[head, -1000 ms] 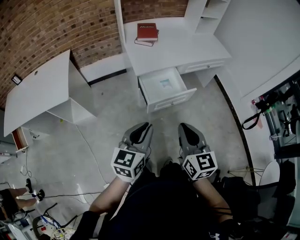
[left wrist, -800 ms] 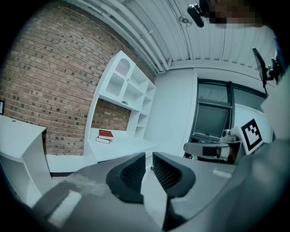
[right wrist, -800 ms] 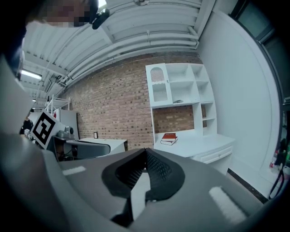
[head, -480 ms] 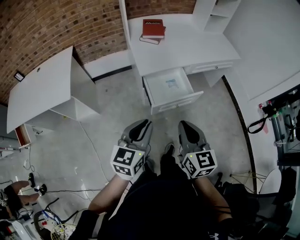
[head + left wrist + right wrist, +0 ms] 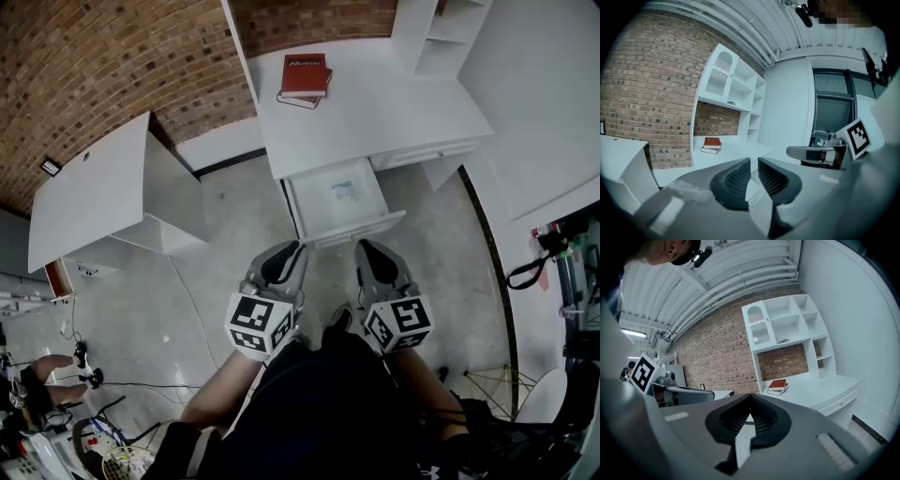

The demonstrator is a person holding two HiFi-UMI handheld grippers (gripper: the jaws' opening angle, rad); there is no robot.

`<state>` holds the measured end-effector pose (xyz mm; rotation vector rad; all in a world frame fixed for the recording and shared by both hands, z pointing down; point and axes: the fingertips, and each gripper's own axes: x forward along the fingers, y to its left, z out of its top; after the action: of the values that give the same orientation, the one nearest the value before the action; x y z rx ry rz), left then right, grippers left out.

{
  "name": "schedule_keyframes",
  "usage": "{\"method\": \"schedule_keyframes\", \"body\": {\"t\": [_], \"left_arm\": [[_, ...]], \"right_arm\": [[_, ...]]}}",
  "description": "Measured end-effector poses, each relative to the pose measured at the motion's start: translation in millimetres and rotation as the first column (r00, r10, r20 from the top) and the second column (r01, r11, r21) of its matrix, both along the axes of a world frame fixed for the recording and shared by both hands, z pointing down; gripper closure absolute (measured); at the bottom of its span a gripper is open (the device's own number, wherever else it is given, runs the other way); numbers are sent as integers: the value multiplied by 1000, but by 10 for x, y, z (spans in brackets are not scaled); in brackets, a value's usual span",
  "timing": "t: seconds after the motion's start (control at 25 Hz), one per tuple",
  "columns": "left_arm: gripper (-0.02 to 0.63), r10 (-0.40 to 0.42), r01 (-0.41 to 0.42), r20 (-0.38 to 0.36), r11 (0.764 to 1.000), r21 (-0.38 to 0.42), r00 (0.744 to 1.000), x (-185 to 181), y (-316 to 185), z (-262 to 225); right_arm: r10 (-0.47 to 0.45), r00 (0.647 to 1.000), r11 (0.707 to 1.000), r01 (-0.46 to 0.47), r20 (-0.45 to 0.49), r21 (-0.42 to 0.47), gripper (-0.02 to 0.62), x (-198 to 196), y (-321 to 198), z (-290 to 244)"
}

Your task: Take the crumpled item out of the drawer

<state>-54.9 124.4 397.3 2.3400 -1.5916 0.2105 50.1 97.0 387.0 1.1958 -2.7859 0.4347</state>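
Left gripper hung parted and empty, right gripper pressed together; crumpled item in the drawer looked light and soft, best pinched by a fold.

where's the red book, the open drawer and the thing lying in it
red book (image 5: 306, 73): head view, middle of its top cover.
drawer (image 5: 361, 229): head view, on its front panel.
pale item (image 5: 342, 190): head view, its middle, on the drawer floor.

The brick wall at upper left looks rough and matt. The white desk and its drawer are smooth and painted. The pale floor is faintly glossy.
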Motion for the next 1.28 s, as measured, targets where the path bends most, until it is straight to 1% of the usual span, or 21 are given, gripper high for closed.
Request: {"method": "schedule_keyframes", "body": {"t": [0.2, 0.36, 0.56, 0.8, 1.0, 1.12, 1.28], "left_arm": [[551, -22, 23, 19, 1000, -17, 1000, 169, -238, 61], [551, -35, 36, 25, 999, -40, 999, 182, -375, 127], [551, -23, 25, 28, 998, -66, 999, 156, -565, 245], [551, 28, -26, 25, 995, -93, 999, 30, -939, 411], [551, 92, -87, 42, 991, -103, 995, -174, -1303, 584], [551, 140, -132, 63, 984, -117, 988, -299, -1466, 750], [551, 219, -204, 100, 969, -139, 971, -366, -1682, 1005]], "right_arm": [[-26, 1000, 1000, 26, -4, -18, 593, 168, -306, 90], [-30, 999, 999, 30, 21, -33, 593, 197, -458, 131], [-20, 1000, 997, 21, 8, -72, 592, 182, -616, 277], [15, 999, 995, -19, -42, -100, 592, 80, -943, 367], [70, 994, 989, -80, -82, -123, 592, -66, -1252, 514], [106, 989, 984, -119, -102, -133, 592, -156, -1398, 593], [160, 977, 974, -180, -144, -135, 592, -152, -1599, 685]]}}
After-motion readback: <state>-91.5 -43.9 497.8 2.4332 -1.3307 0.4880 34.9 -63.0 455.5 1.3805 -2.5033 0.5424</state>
